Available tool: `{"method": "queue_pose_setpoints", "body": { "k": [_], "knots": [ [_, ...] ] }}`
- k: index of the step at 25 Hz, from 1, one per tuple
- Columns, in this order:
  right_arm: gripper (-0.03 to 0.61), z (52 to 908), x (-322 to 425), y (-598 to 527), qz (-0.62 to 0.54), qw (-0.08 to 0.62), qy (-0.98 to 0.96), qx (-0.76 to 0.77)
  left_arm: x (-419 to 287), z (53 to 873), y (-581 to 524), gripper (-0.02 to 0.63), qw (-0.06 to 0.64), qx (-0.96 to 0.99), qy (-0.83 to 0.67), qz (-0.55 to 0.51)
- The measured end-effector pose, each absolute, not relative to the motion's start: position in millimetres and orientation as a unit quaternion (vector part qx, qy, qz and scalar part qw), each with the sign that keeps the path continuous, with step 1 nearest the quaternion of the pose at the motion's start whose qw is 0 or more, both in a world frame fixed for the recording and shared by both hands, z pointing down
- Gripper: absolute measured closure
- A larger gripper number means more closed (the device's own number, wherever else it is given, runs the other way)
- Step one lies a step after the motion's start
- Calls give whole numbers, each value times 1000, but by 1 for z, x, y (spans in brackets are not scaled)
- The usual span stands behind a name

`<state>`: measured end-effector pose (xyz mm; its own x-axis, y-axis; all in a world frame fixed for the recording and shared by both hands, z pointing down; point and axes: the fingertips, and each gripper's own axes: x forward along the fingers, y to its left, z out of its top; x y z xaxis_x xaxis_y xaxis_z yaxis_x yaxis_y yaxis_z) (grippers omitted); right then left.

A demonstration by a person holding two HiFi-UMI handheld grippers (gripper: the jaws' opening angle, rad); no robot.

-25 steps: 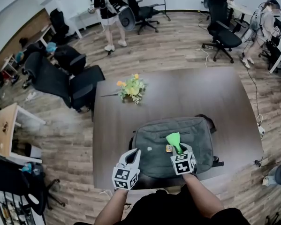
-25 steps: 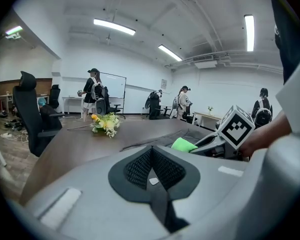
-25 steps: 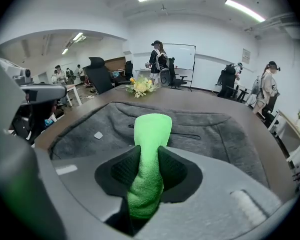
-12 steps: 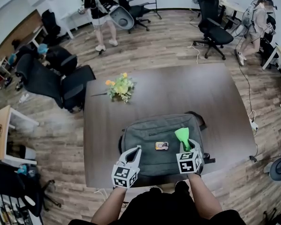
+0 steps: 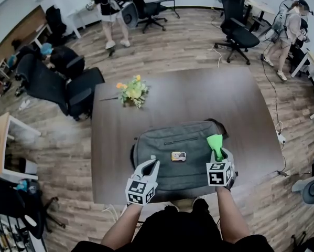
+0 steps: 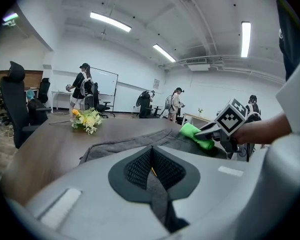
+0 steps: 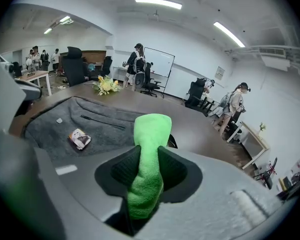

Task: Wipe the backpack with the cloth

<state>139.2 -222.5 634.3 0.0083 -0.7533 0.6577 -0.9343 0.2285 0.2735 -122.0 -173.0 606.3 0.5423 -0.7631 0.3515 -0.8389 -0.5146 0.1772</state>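
Grey backpack (image 5: 162, 140) lies flat on dark table (image 5: 109, 140), near edge, zip pocket up, small label (image 5: 178, 156) mid-front. R gripper (image 5: 218, 154) clamps bright green cloth (image 5: 215, 140) over pack's right side. L gripper (image 5: 150, 165): jaws together, empty, at pack's near-left.

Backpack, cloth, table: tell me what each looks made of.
Backpack: grey woven fabric, matte, with a heathered weave and a stitched zipper.
Cloth: bright green with a fluffy pile, probably microfibre.
Table: dark brown, smooth, with faint grain; wood or veneer, can't tell which.
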Motion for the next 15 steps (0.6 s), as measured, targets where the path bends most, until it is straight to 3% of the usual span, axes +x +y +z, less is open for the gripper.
{"method": "queue_pose_setpoints", "body": {
  "k": [7, 15],
  "knots": [
    [471, 626, 119, -212, 121, 344, -708, 605, -132, 609, -157, 594, 174, 859, -468, 111],
    [471, 620, 27, -200, 144, 289, -778, 538, -174, 625, -133, 595, 194, 831, -507, 119]
  ]
}}
